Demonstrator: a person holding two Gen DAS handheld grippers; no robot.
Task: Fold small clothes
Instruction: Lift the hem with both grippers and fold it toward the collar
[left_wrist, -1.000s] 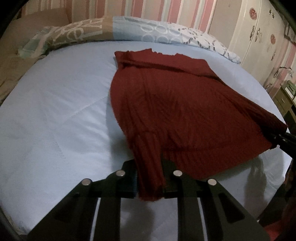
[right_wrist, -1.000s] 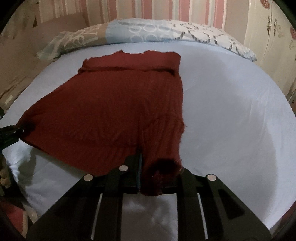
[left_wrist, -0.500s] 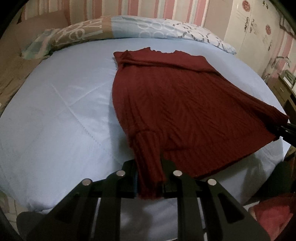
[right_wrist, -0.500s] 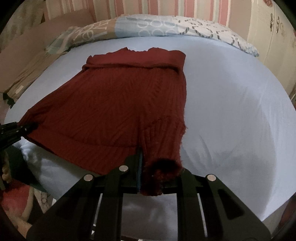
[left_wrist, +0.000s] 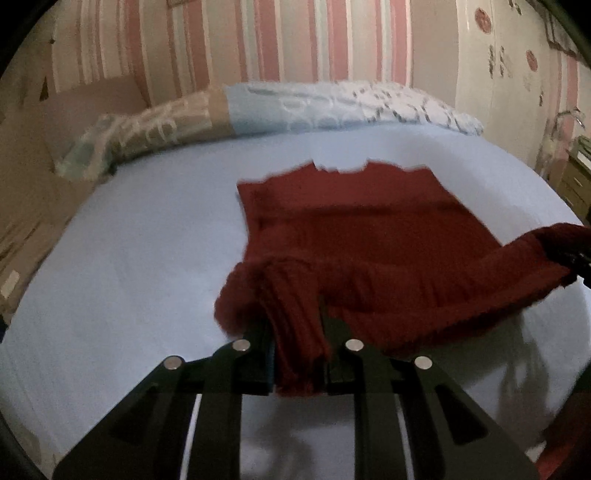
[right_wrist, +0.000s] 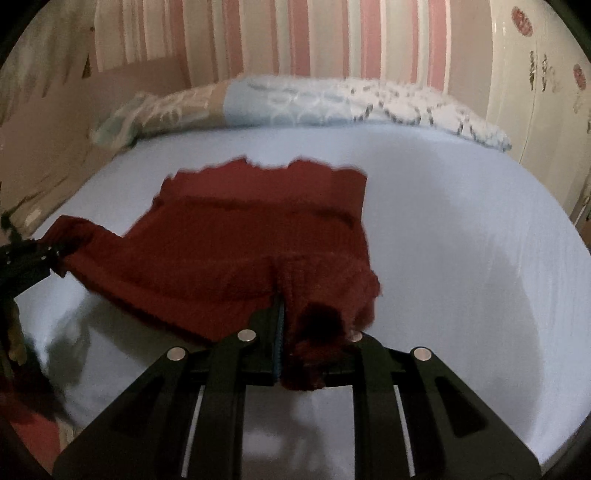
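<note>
The left claw (left_wrist: 297, 354) is being seen as a matte black frame of flat angular plates, with two long arms fanning outward toward the camera and slot-shaped openings being shown between them. Four round silver fasteners are being shown across it, one on each plate. A thin blue strip is being seen along the inner face of one finger. The right claw (right_wrist: 301, 354) is being shown with the same black plates, four silver fasteners, and a blue ribbed pad (right_wrist: 279, 341) along its inner finger face. Pale narrow strips are being glimpsed beside the arms.
</note>
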